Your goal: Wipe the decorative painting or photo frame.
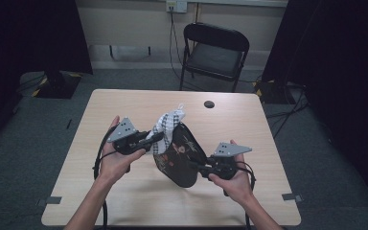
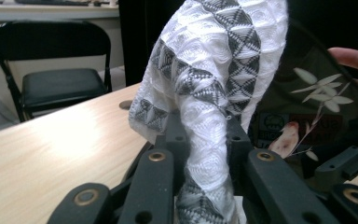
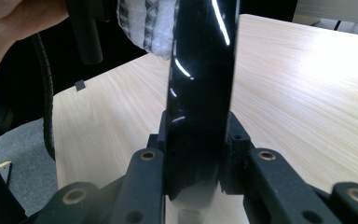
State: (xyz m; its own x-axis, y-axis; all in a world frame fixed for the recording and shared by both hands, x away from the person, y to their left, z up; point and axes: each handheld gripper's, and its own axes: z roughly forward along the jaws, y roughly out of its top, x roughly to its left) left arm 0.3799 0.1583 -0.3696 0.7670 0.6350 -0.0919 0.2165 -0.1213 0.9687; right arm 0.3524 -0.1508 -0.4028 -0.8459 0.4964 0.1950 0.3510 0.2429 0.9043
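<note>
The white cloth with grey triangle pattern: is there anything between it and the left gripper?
Nothing visible does. The left gripper is already shut on the white cloth with grey triangle pattern, which rises from between its jaws. The right gripper is shut on the glossy black plate.

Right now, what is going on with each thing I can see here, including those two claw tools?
Left gripper: shut on the white patterned cloth.
Right gripper: shut on the rim of the dark plate.
White patterned cloth: bunched, pressed against the plate.
Dark plate: tilted, held above the table.
Folding chair: unfolded, empty.
</note>
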